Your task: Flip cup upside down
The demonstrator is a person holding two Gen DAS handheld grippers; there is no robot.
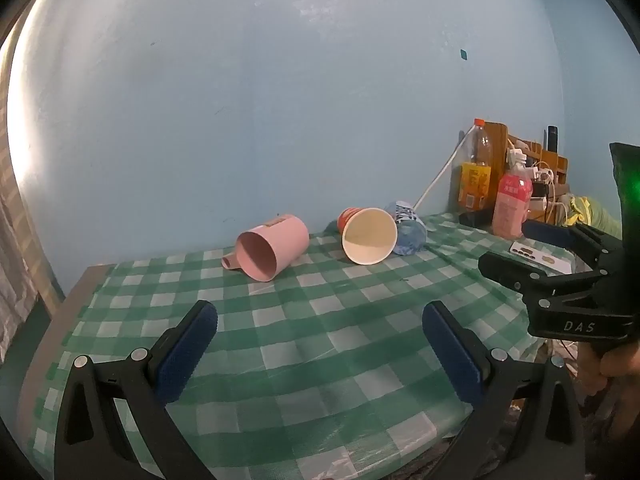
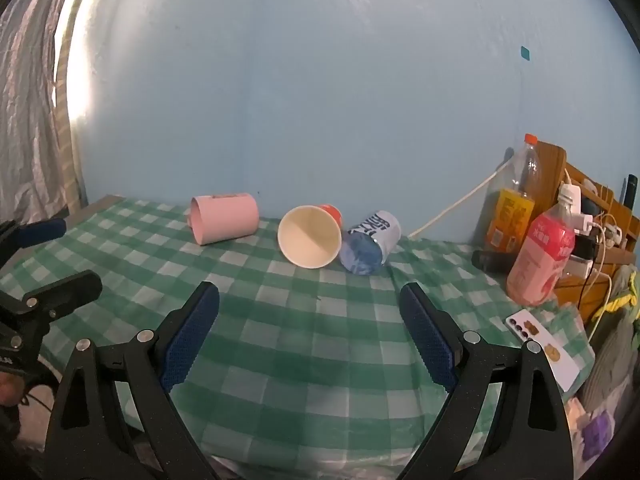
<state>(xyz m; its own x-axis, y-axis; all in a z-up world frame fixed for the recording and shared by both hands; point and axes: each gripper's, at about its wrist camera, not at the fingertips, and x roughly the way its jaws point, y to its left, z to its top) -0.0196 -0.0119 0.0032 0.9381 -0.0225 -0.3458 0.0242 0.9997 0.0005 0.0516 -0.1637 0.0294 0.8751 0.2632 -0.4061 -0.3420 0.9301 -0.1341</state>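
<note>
Three cups lie on their sides at the far side of the green checked tablecloth (image 1: 320, 320): a pink mug (image 1: 272, 246), an orange paper cup (image 1: 368, 234) with its cream inside facing me, and a blue-and-white cup (image 1: 408, 228) touching it. They also show in the right wrist view: the pink mug (image 2: 226, 218), the orange paper cup (image 2: 310, 236), the blue-and-white cup (image 2: 370, 246). My left gripper (image 1: 320, 320) is open and empty, well short of the cups. My right gripper (image 2: 310, 304) is open and empty, also short of them, and shows at the right of the left wrist view (image 1: 532, 256).
An orange drink bottle (image 2: 514, 200), a pink drink bottle (image 2: 540, 256), a wooden rack with chargers and cables (image 2: 592, 216) and a white phone (image 2: 544, 344) crowd the table's right end. A blue wall stands just behind the cups. The table's left edge (image 1: 52, 328) is bare wood.
</note>
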